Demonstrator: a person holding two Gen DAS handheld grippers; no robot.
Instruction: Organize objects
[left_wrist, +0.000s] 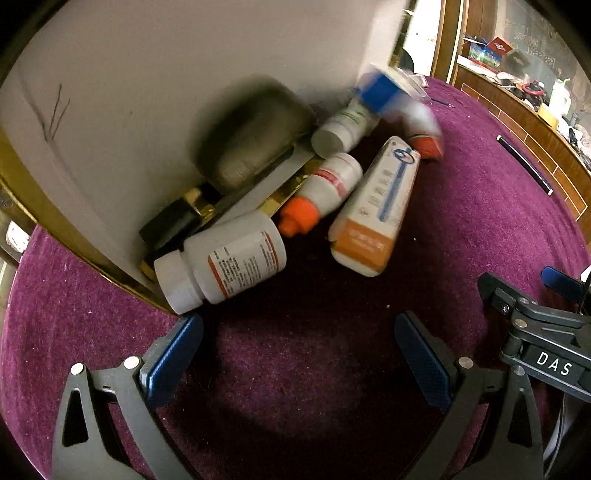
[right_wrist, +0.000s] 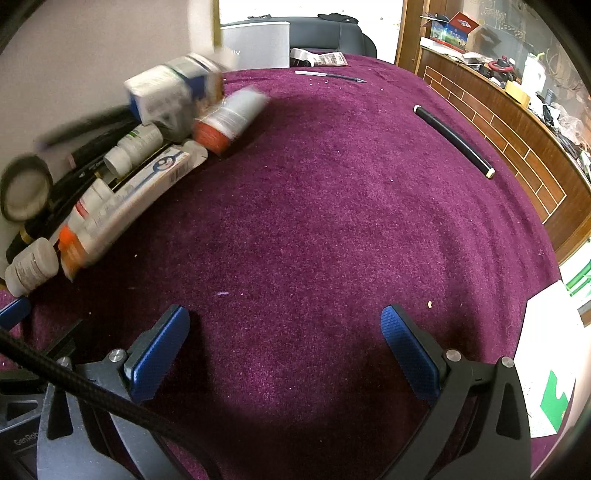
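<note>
Medicine containers lie in a loose heap on the purple tabletop (right_wrist: 332, 206), pushed up against a pale wall at its left side. Nearest the left tongs (left_wrist: 299, 343) is a large white bottle (left_wrist: 229, 262) on its side, white cap toward the camera and a red-edged label facing up. Just beyond it lies a small white bottle with an orange cap (left_wrist: 321, 192), and beside that a long white carton with an orange end (left_wrist: 373, 210), touching or nearly touching it. Further back, a white bottle (left_wrist: 343, 129) rests on its side; a blurred blue-and-white box (left_wrist: 380, 92) and a blurred orange-ended bottle (left_wrist: 421, 129) sit at the far end of the pile. A dark, blurred rounded object (left_wrist: 251, 136) stands against the wall behind the bottles.

The left tongs are spread wide, with only bare cloth between the blue pads. The right tongs (right_wrist: 284, 350) are equally wide apart and hold nothing, over open tabletop to the right of the heap. A black pen-like stick (right_wrist: 454, 142) lies well apart on the far right of the cloth, and a slim pen (right_wrist: 332, 75) lies near the far edge
</note>
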